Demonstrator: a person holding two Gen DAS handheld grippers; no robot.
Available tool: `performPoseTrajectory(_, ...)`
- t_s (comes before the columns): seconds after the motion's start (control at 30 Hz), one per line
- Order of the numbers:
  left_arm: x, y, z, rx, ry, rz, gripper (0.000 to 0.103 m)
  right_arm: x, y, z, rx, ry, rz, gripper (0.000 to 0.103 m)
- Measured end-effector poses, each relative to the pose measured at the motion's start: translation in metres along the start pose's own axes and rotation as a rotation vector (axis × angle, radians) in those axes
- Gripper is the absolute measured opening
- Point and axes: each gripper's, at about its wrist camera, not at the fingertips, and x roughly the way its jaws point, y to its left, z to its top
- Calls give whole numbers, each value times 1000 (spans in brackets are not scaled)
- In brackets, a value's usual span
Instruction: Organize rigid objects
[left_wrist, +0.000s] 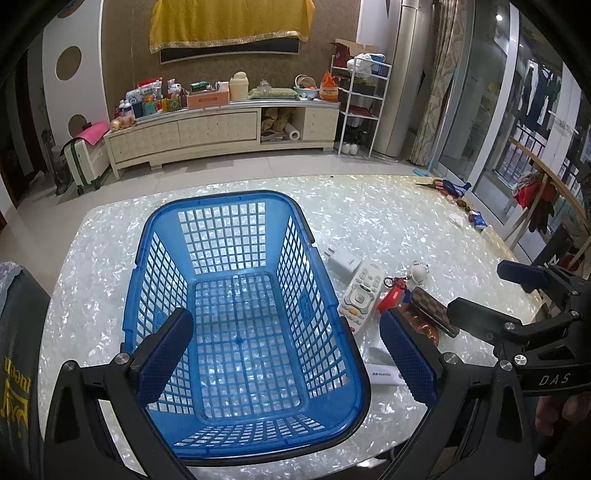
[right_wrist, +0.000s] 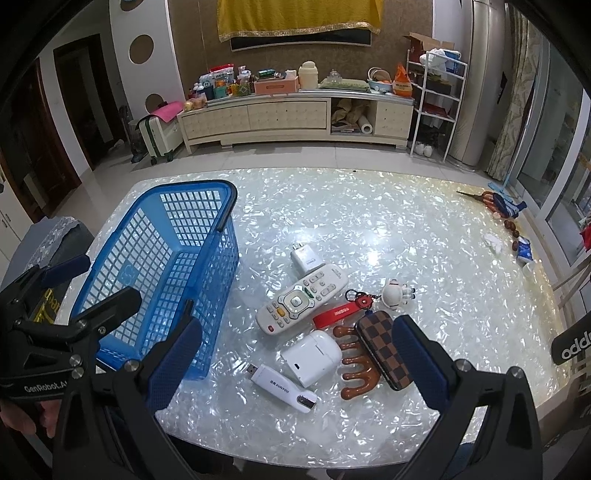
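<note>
An empty blue lattice basket (left_wrist: 321, 295) (right_wrist: 218, 206) stands on the left of the pearly table (right_wrist: 369, 229). My left gripper (left_wrist: 284, 354) is open above the basket's near end. My right gripper (right_wrist: 295, 365) is open and empty, above a cluster of objects right of the basket: a white remote (right_wrist: 303, 297) (left_wrist: 360, 295), a white charger plug (right_wrist: 303, 256) (left_wrist: 343, 263), a white earbud case (right_wrist: 312, 356), a white USB stick (right_wrist: 284, 387), a brown wooden comb (right_wrist: 356, 363), a checkered case (right_wrist: 384, 349) (left_wrist: 434, 310), a red keychain strap (right_wrist: 338, 312) and a small white figurine (right_wrist: 395, 293).
Scissors (right_wrist: 484, 197), dark beads and a blue packet (right_wrist: 524, 251) lie at the table's far right edge. A grey covered chair (right_wrist: 55, 236) stands left of the table. A TV cabinet (right_wrist: 295, 118) and a white rack (right_wrist: 436, 99) stand across the floor.
</note>
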Motion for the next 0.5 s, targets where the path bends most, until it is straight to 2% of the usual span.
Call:
performPoseTrajectory(0.23,-2,-2,-1,17,11,-10,101,2,-1,-3,2,10,7,103)
performPoseTrajectory(0.3,0,-2,-2,30,35,23,101,3,-2,-4,0,15,6,103)
performPoseTrajectory(0.5,6,16,-4,54,105,57,101,7,-14,-10,11,38,0,103)
